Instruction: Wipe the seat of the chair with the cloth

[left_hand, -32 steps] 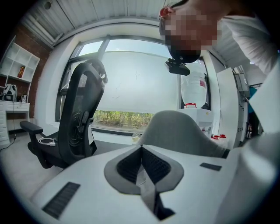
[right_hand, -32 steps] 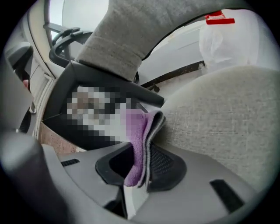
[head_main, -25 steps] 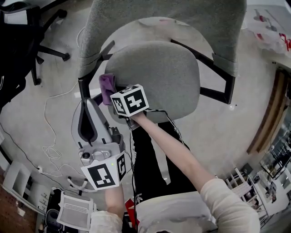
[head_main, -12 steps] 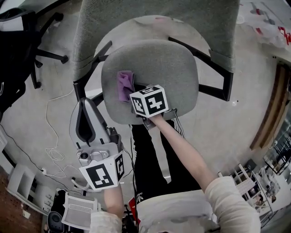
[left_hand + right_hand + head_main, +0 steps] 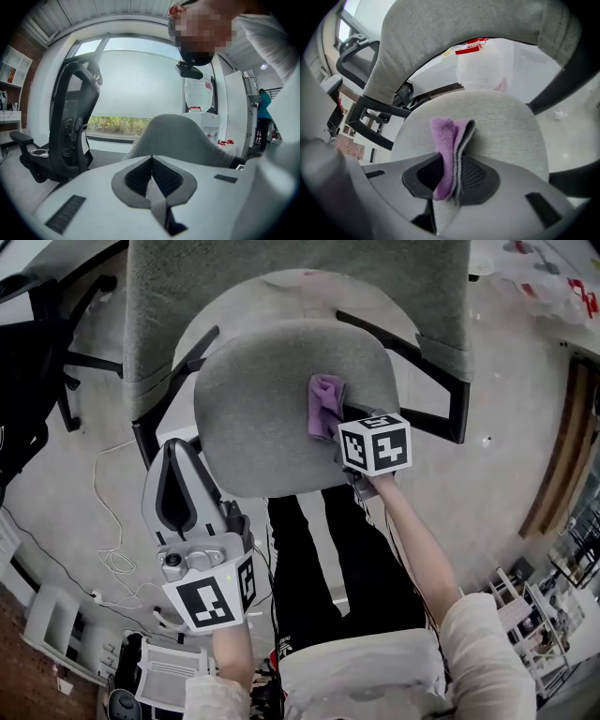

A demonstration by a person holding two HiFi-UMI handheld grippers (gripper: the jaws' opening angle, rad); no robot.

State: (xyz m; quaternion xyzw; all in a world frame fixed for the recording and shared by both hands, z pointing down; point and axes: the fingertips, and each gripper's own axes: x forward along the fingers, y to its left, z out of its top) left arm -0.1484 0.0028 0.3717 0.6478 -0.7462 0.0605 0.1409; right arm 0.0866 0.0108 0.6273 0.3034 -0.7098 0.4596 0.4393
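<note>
A grey office chair stands before me, its round fabric seat [image 5: 272, 399] below the tall backrest [image 5: 281, 287]. A purple cloth [image 5: 324, 405] lies pressed on the seat's right half, and my right gripper [image 5: 339, 432] is shut on it. In the right gripper view the folded cloth [image 5: 451, 140] sticks out from between the jaws onto the seat [image 5: 501, 122]. My left gripper [image 5: 178, 486] hangs off the seat's left front edge, shut and holding nothing. In the left gripper view its jaws [image 5: 151, 180] meet, with the grey chair back [image 5: 178, 138] beyond.
Black armrests [image 5: 398, 348] flank the seat on both sides. A black office chair [image 5: 37, 352] stands at the left, also in the left gripper view [image 5: 70, 126]. White cables [image 5: 108, 521] trail on the floor at the left. The person's legs [image 5: 328, 559] are just in front of the seat.
My right gripper has dragged the purple cloth across the seat from its left edge to its right half. The left gripper has stayed in place.
</note>
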